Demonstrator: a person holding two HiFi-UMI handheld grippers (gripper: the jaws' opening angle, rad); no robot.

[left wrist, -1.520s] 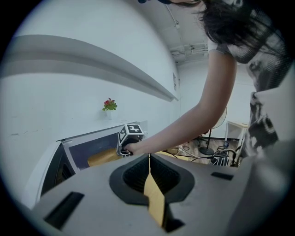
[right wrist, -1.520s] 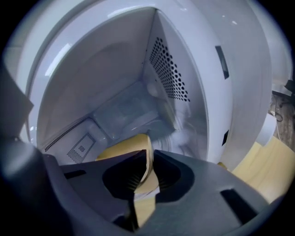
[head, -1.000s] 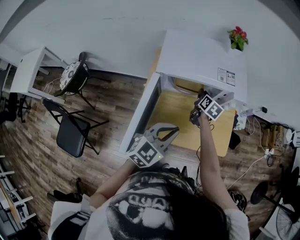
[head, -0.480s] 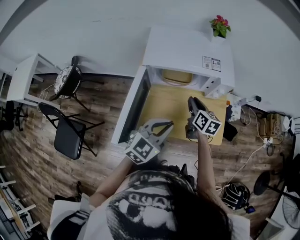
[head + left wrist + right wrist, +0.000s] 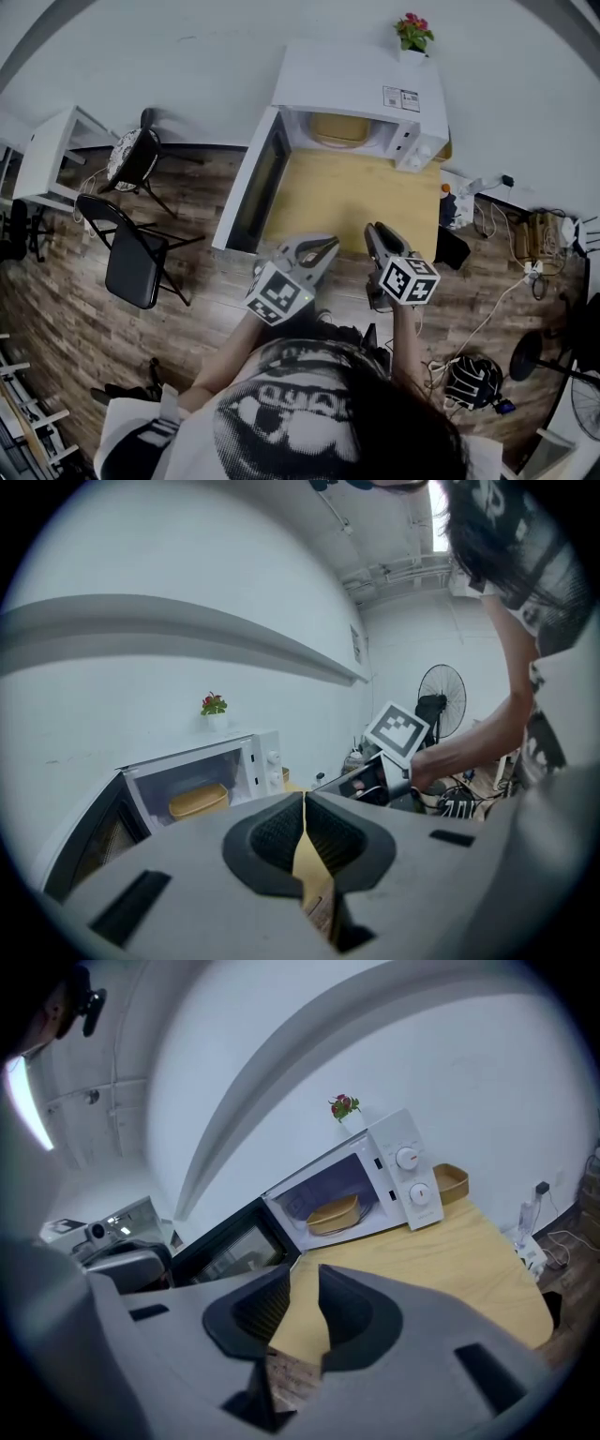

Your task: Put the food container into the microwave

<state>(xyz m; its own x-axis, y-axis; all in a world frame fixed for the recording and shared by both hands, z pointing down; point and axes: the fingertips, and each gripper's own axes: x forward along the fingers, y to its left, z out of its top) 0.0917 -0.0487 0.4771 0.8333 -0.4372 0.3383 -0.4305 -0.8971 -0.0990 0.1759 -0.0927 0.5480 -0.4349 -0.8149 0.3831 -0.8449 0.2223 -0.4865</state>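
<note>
The white microwave (image 5: pixel 352 75) stands at the back of the wooden table (image 5: pixel 347 202), its door (image 5: pixel 248 183) swung open to the left. The yellow food container (image 5: pixel 339 128) sits inside the cavity, also seen in the left gripper view (image 5: pixel 198 801) and the right gripper view (image 5: pixel 335 1213). My left gripper (image 5: pixel 330 247) hovers over the table's near edge with its pads touching and nothing between them (image 5: pixel 303 799). My right gripper (image 5: pixel 373 231) is beside it, well back from the microwave, empty, with a narrow gap between its fingertips (image 5: pixel 303 1274).
A small potted plant (image 5: pixel 411 28) stands on the microwave. A wooden bowl (image 5: pixel 452 1180) sits to its right. A folding chair (image 5: pixel 131 267), a round-seat chair (image 5: pixel 136 155) and a white desk (image 5: pixel 52 145) are at the left. Cables and a fan (image 5: pixel 441 691) are at the right.
My right gripper has drawn back from the microwave's opening to the table's near edge. The container stays inside. The left gripper has barely moved.
</note>
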